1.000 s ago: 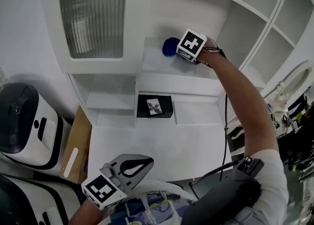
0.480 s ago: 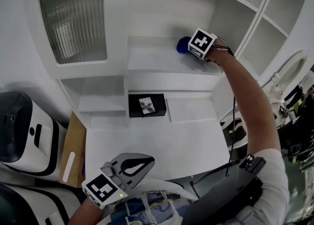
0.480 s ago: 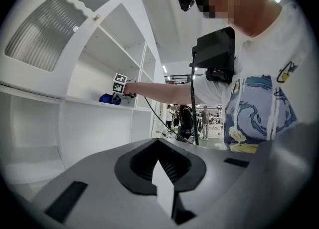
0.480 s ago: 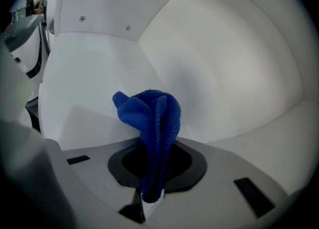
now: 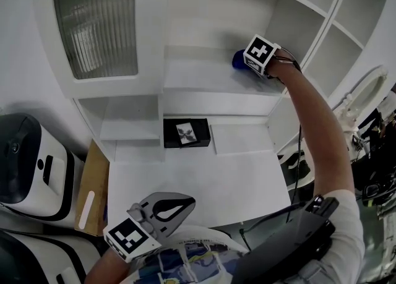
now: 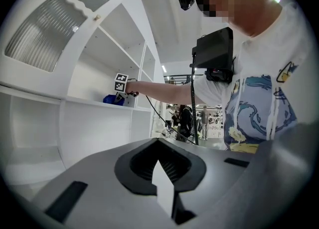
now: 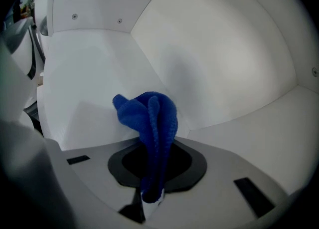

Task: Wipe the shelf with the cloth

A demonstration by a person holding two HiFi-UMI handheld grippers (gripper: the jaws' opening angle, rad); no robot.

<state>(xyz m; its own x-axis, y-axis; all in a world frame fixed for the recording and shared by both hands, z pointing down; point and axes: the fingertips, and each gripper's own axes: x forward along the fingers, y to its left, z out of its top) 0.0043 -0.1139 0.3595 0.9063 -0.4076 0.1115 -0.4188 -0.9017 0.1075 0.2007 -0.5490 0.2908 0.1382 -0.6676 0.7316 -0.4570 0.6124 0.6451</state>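
Cloth (image 7: 149, 123) sits pinched in my right gripper (image 7: 149, 197). The jaws are clamped on a folded blue wad that stands up out of them and fans forward. From the head view it is up on the open shelf (image 5: 198, 72), at the right-hand end, near the corner where the back wall meets the side panel.

What matters for the coming stroke is which way the bare board runs. The shelf's long axis goes left to right across the head view, and nearly all of its length lies to the left of the cloth. The sweep I'd judge due next is leftward along that axis, away from the corner. The cloth leads the tool, its loose end pointing into the back of the compartment. Its underside looks to be down on the board, but the wide-angle view bends the surfaces, so I can't swear to firm contact.

The forearm (image 5: 309, 128) is stretched well out and up, wrist at shelf height, marker cube facing the camera. This is plainly the working arm.

The left gripper (image 5: 162, 208) hangs low against the body, well apart from the shelf. Its jaws are pressed together with nothing between them. It plays no part at present.

Below the shelf a black box (image 5: 187, 134) rests in a lower bay. A ribbed-glass door (image 5: 96, 26) closes the compartment to the left. Neither stands in the path of a leftward wipe.
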